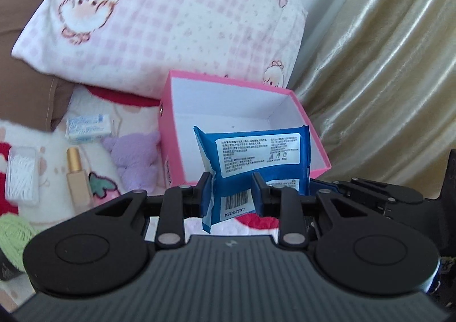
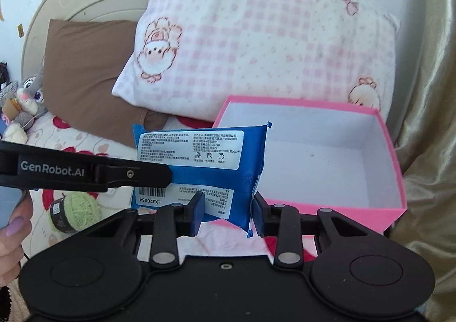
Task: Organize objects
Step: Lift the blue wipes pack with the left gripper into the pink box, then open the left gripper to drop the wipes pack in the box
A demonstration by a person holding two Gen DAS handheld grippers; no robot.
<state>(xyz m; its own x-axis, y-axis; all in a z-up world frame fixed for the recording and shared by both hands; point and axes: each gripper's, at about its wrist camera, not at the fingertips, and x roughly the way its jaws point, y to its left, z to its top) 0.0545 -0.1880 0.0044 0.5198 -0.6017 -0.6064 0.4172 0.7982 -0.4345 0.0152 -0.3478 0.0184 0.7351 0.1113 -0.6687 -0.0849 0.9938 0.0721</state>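
A blue wipes packet [image 1: 250, 157] with a white label is held above the bed, just in front of an open pink box [image 1: 313, 111] with a white, empty inside. My left gripper [image 1: 232, 194] is shut on the packet's lower left end. My right gripper [image 2: 228, 213] is shut on the packet [image 2: 199, 154] at its right end. The left gripper's black finger [image 2: 114, 174] shows in the right wrist view, clamped on the packet. The pink box [image 2: 393, 151] lies to the right of the packet there.
On the bed blanket left of the box lie a white-blue small carton [image 1: 88, 125], a purple plush [image 1: 136, 159], a gold-capped bottle [image 1: 78, 179], a clear case of cotton swabs [image 1: 21, 176] and green yarn [image 2: 77, 211]. A pink checked pillow [image 2: 256, 45] and gold curtain [image 1: 384, 65] stand behind.
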